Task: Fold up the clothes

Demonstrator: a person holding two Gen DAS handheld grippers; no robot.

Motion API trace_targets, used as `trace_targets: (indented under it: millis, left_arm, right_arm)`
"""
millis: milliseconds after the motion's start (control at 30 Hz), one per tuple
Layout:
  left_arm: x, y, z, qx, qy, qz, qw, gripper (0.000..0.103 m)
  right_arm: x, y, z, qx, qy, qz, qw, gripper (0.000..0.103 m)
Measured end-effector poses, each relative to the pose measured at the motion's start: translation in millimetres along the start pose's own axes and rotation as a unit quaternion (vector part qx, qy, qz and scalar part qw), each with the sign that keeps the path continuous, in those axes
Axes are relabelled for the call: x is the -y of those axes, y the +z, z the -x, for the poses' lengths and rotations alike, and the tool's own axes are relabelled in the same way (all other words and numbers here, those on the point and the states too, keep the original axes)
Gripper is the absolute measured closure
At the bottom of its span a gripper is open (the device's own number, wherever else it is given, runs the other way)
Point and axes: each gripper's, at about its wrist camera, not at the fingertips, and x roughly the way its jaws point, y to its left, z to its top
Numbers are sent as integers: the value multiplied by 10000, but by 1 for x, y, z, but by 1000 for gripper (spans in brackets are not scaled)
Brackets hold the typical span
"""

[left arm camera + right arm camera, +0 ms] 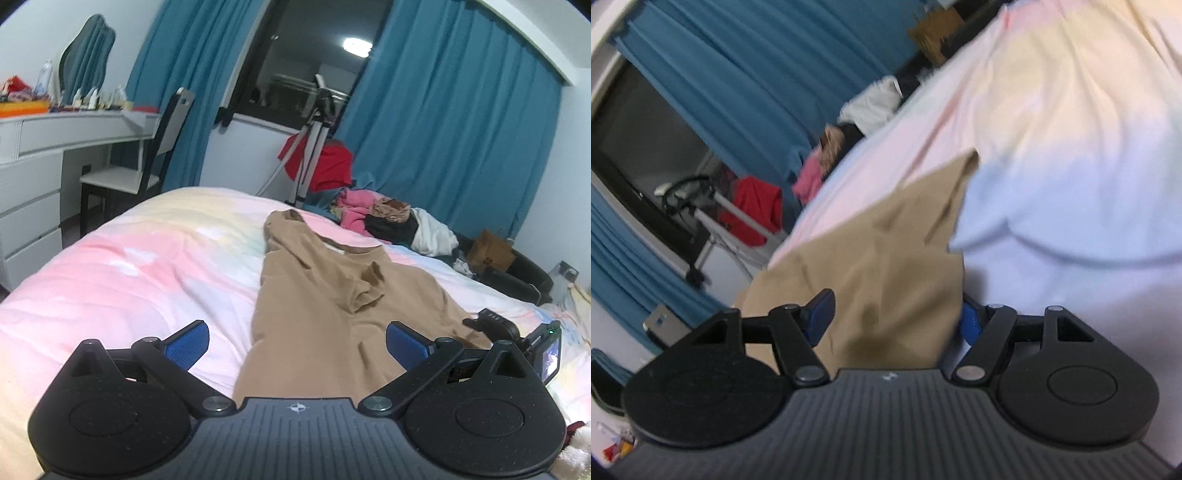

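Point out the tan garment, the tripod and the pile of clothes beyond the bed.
tan garment [314, 295]: left wrist view, middle of its spread fabric.
tripod [308, 155]: left wrist view, upper part of its silver legs.
pile of clothes [391, 219]: left wrist view, its dark middle.

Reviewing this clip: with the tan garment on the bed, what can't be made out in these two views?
- Tan knit garment: its near end is hidden by the left gripper body in the left wrist view.
- Right gripper: the garment covers the right blue finger pad, so contact is unclear; the view is motion-blurred.
- Pile of clothes beyond the pastel bedspread: pieces too small to identify.
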Motion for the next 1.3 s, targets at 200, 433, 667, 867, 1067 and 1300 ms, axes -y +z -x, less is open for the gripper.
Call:
trace_targets:
  millis: [200, 433, 667, 867, 1067, 1300]
  left_arm:
    - [-4, -3, -26, -246, -29, 66, 9997, 0]
    - [-2, -7, -41, -408, 2, -42, 9992, 0]
    - [-6, 0, -31, -226, 86, -25, 9997, 0]
    - [-16, 10, -10, 12, 98, 137, 9999, 0]
    - [-33, 21, 7, 286, 274, 296, 9988, 0]
    - [-56, 20, -3, 169, 647, 401, 9970, 0]
  right_arm:
    - [-17, 10, -15, 384, 408, 395, 9977, 35]
    - [-26, 17, -44, 266, -645, 544, 9961, 57]
    - [-66, 22, -20, 580, -875, 1275, 9863, 92]
    - [-149, 15, 27, 1023, -86, 2362, 9663, 93]
    - [-241, -61, 41, 681, 813, 3806, 9186, 93]
    - [-278, -179, 0, -566, 1012, 4892, 8645, 91]
